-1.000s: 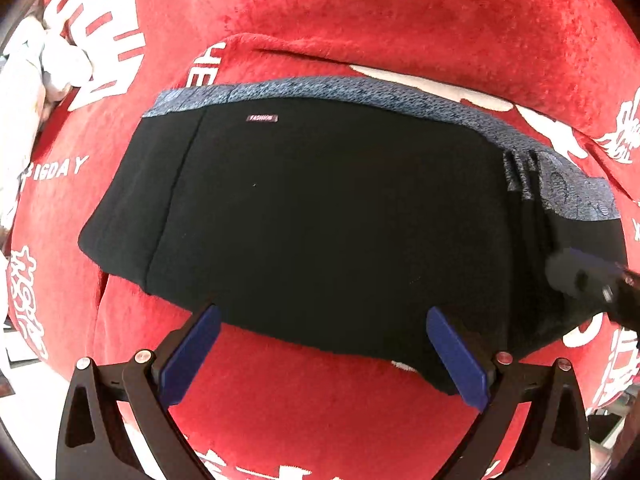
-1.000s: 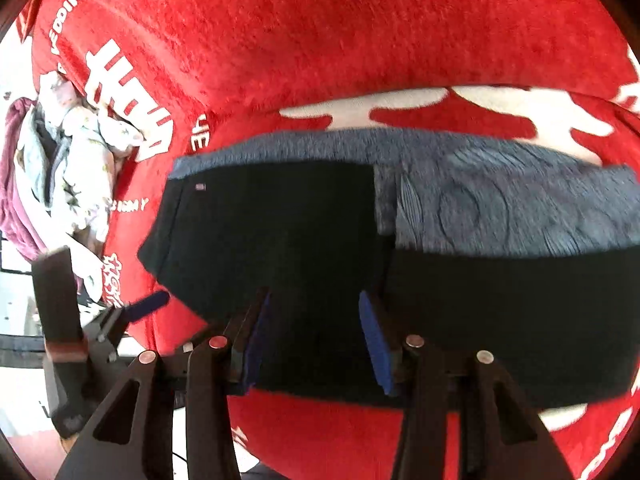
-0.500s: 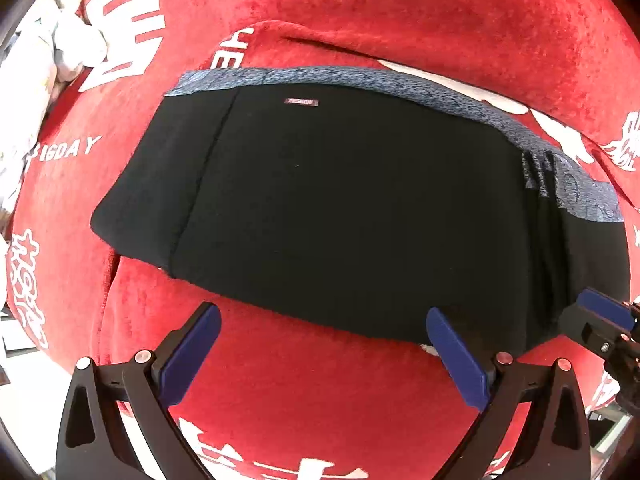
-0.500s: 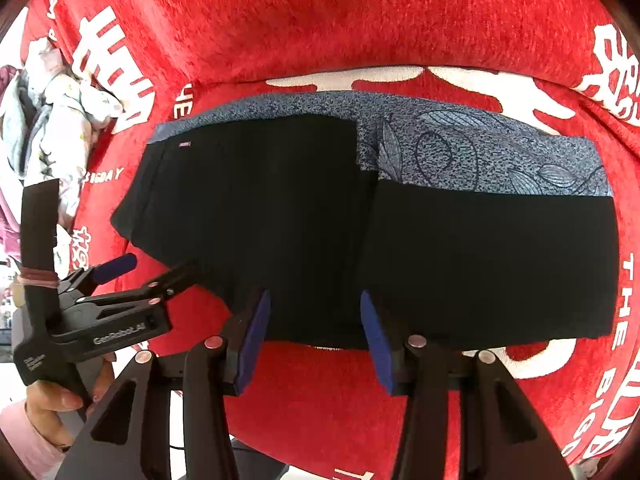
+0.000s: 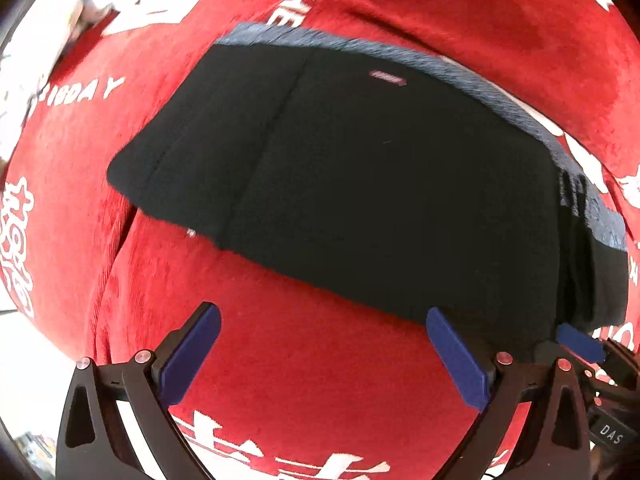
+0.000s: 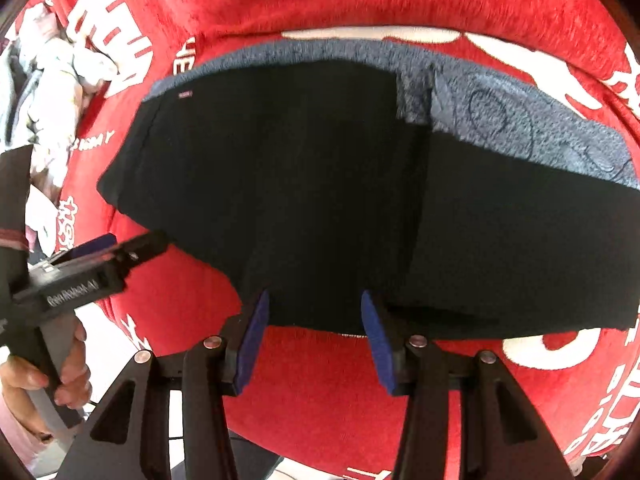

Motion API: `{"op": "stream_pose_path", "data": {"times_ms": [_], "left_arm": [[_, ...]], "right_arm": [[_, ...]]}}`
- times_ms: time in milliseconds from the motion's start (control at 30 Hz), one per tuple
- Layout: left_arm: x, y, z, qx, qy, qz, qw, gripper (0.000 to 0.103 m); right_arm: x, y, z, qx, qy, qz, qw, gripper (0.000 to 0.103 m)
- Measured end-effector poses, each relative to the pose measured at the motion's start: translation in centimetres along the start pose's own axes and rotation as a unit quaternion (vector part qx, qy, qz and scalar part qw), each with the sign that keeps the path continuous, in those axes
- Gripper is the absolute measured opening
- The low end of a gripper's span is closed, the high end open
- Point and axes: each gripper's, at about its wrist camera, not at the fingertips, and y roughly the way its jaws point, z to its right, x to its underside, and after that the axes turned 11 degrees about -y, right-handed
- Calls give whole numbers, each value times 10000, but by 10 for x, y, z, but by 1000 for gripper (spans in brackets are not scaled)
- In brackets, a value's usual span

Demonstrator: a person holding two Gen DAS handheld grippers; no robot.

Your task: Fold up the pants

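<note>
Soft black folded pants (image 6: 320, 184) look floppy; grab the 6 o'clock hem. Left gripper (image 5: 324, 356) and right gripper (image 6: 312, 336) both gape empty.

A big red blanket (image 5: 320, 360) with white letters covers the surface, and a pile of pale clothes (image 6: 60, 76) lies beside it

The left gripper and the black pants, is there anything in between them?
Only bare red blanket lies between the open left gripper and the near edge of the pants, as the left wrist view shows.
</note>
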Motion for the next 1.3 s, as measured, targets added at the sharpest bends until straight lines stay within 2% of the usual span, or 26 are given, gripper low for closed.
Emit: {"op": "stream_pose_path", "data": {"times_ms": [100,233,367,500,633,767,867,1200,1300], "left_arm": [[-6,2,-17,253,-271,-114,9992,103],[-21,-1,-42,589,-725,-50,9956,103],[-40,-2,-70,958,-1254,71,9874,103],[-53,3,-90,1154,-1526,73,9815,103],[-58,16,-107,1678,-1859,-191,9679,103],[-61,16,-113,2028,-1928,-23,9601,103],[-67,18,-115,2596,-2065,-56,9434,103],[-65,24,-123,2898,-2332,169,9281,103],[-66,19,-115,2745,-2254,245,9345,103]], "right_arm": [[-1,3,-2,-20,-57,-16,10000,56],[-2,6,0,-115,1,-60,9999,57],[-3,7,1,-133,22,-65,9999,58],[-5,9,0,-120,-7,-91,9999,61],[-8,11,0,-94,-60,-133,9998,63],[-9,12,1,-132,-12,-138,9998,63],[-8,13,1,-129,-2,-137,9998,64],[-8,16,-2,-32,-40,-158,9999,67],[-8,17,-4,-7,-51,-164,9999,67]]}}
